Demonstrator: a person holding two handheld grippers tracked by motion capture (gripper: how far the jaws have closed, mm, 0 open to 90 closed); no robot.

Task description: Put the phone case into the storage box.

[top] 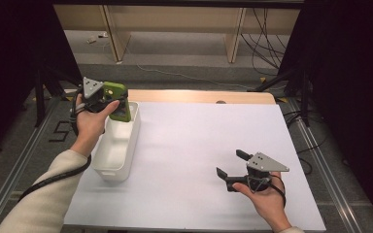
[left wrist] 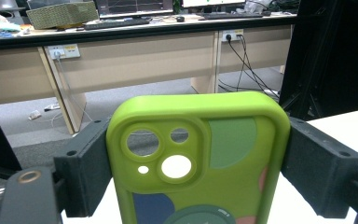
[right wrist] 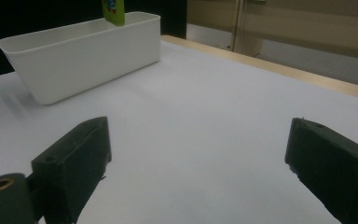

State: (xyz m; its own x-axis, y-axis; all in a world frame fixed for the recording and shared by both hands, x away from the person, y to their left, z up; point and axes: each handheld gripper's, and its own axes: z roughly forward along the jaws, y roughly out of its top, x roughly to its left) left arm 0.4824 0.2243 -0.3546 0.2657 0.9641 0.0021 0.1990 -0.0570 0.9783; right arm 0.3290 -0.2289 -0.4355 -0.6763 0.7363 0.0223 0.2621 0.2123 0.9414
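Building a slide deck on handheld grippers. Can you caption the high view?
Left gripper holds a green phone case over a white bin; right gripper rests open.

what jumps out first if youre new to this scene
The bright green phone case, clamped between the jaws of the left tool, is held above the far end of the white bin at the table's left. The right tool rests open over bare white tabletop.

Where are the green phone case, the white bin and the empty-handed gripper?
green phone case (left wrist: pixel 223 186), left gripper view, its back.
white bin (top: pixel 108 174), high view, near wall.
right gripper (top: pixel 229 164), high view, between its fingertips.
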